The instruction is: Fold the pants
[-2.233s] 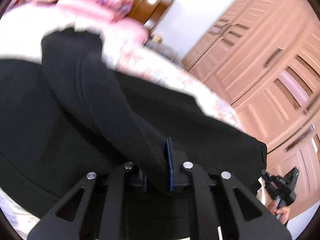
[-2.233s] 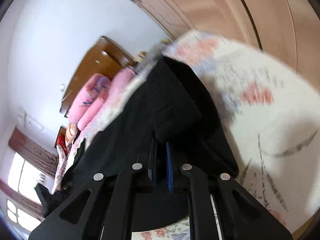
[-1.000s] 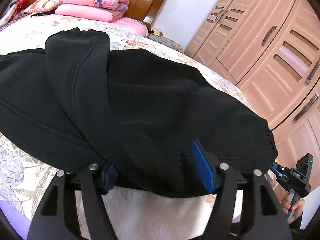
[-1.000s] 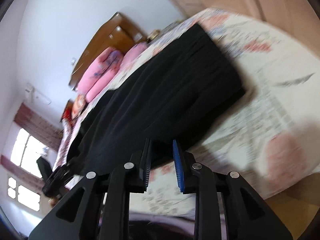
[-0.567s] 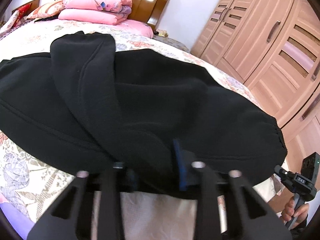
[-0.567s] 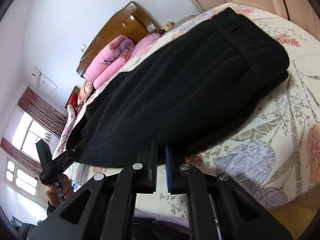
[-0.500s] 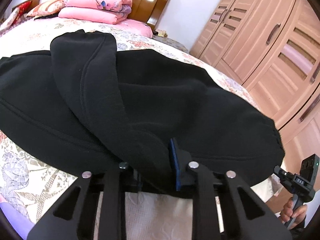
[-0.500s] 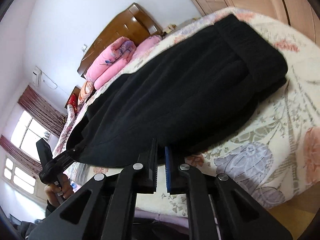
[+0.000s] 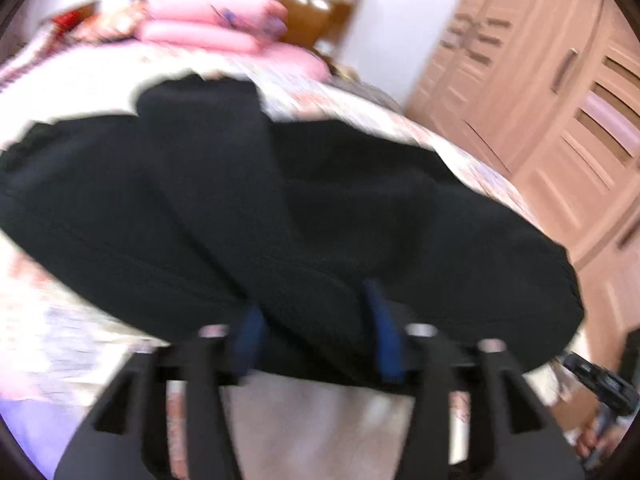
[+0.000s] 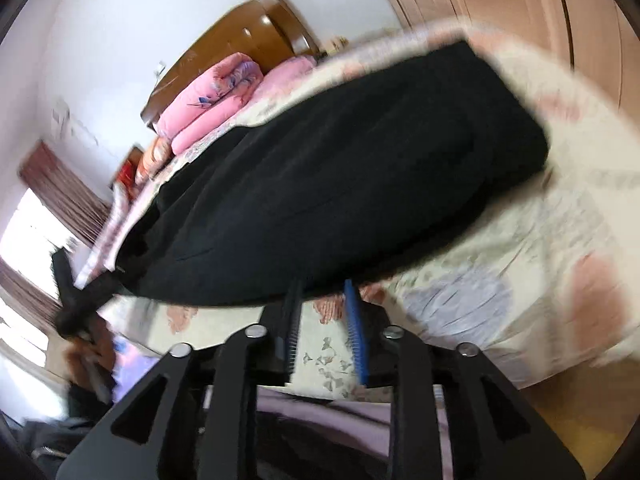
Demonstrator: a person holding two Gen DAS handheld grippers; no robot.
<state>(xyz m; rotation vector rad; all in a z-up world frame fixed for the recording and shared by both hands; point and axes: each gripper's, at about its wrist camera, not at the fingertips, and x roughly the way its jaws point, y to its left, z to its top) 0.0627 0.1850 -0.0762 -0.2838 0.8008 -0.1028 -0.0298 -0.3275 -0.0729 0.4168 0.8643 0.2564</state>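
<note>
Both views are blurred. In the left wrist view the black pants (image 9: 304,216) fill the middle of the frame, lying across a floral bed (image 9: 60,332) with one part folded over the rest – a dark band that runs from the upper centre down toward the tool. The left tool (image 9: 316,324) sits at the lower centre with its jaws set wide; the blue pads (image 9: 382,332) stand on either side of the near hem of the pants, and the cloth lies between them, though whether the pads press on it I cannot tell. At the upper left a pink quilt (image 9: 208,20) is stacked against a wooden headboard (image 9: 316,4), and a wardrobe (image 9: 560,92) takes up the right side. At the lower right edge part of the right tool (image 9: 600,384) shows, with a hand just below it.

In the right wrist view the pants (image 10: 340,184) stretch from the lower left to the upper right of the frame, the folded end thick at the upper right. The right tool (image 10: 324,320) is at the lower centre, jaws a narrow way apart with bedsheet (image 10: 500,300) showing in the gap – its tips sit just at the near edge of the pants and hold nothing. At the left edge the left tool (image 10: 76,292) shows against the pants' far end, above a hand (image 10: 94,350)
</note>
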